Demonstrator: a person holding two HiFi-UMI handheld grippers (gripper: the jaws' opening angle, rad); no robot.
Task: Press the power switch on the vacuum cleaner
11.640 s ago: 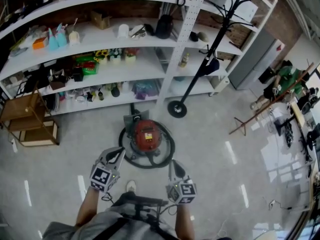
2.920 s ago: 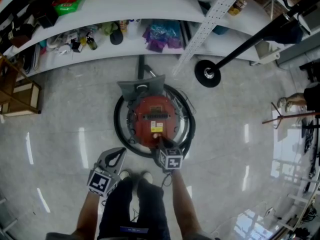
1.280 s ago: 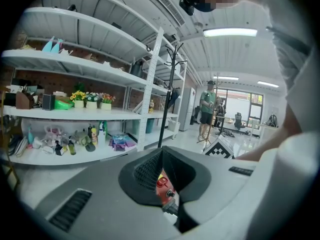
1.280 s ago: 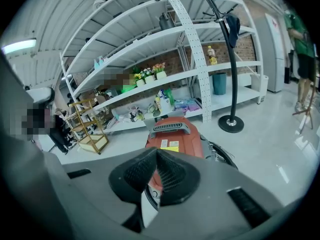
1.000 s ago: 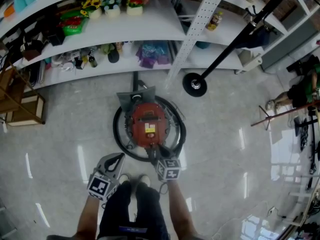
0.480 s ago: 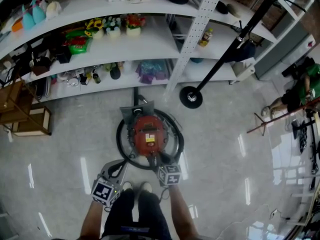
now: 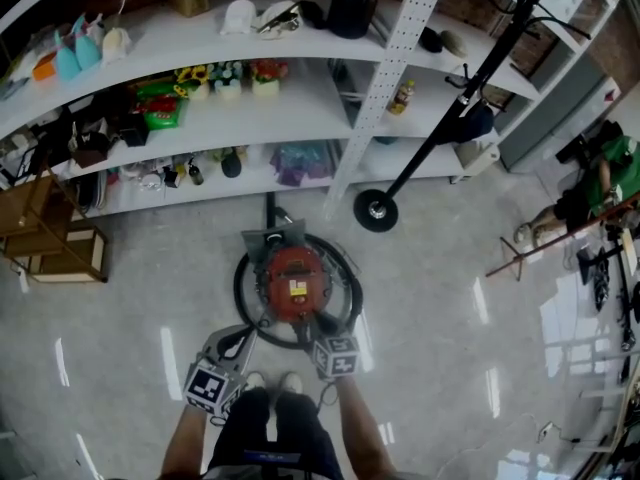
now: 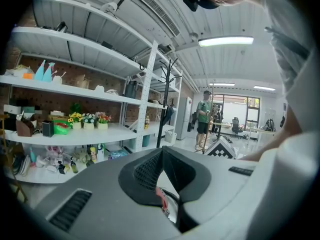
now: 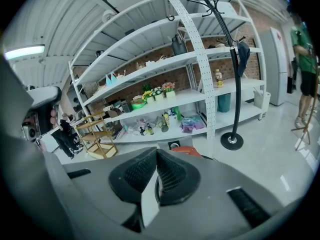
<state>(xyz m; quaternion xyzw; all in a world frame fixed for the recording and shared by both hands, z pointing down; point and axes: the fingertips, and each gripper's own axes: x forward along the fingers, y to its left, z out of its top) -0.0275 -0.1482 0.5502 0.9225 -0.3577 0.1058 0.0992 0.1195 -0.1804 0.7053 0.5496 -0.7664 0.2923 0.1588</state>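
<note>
The vacuum cleaner [image 7: 295, 284] is a round red canister on the floor, ringed by its black hose [image 7: 240, 290], with a grey fitting at its far side. In the head view my right gripper [image 7: 322, 325] hangs at the canister's near edge, its marker cube just behind, and I cannot tell whether it touches. The left gripper [image 7: 243, 331] is lower left, off the hose ring. In each gripper view the jaws meet at the tips with nothing between: left gripper [image 8: 161, 153], right gripper [image 9: 156, 152]. Past the right jaws a strip of the vacuum cleaner [image 9: 187, 151] shows.
White shelving [image 7: 300, 108] with bottles, flower pots and bags stands behind the vacuum. A coat stand's round base [image 7: 376, 211] sits on the floor to its right. A wooden rack [image 7: 55, 253] is at far left. A person [image 7: 590, 183] stands at far right. My shoes [image 7: 268, 381] are below.
The head view has pulled back and up, so more shelving shows. The right gripper, over the vacuum's near top 2.9 s ago, now sits at its near edge. Left gripper barely moved.
</note>
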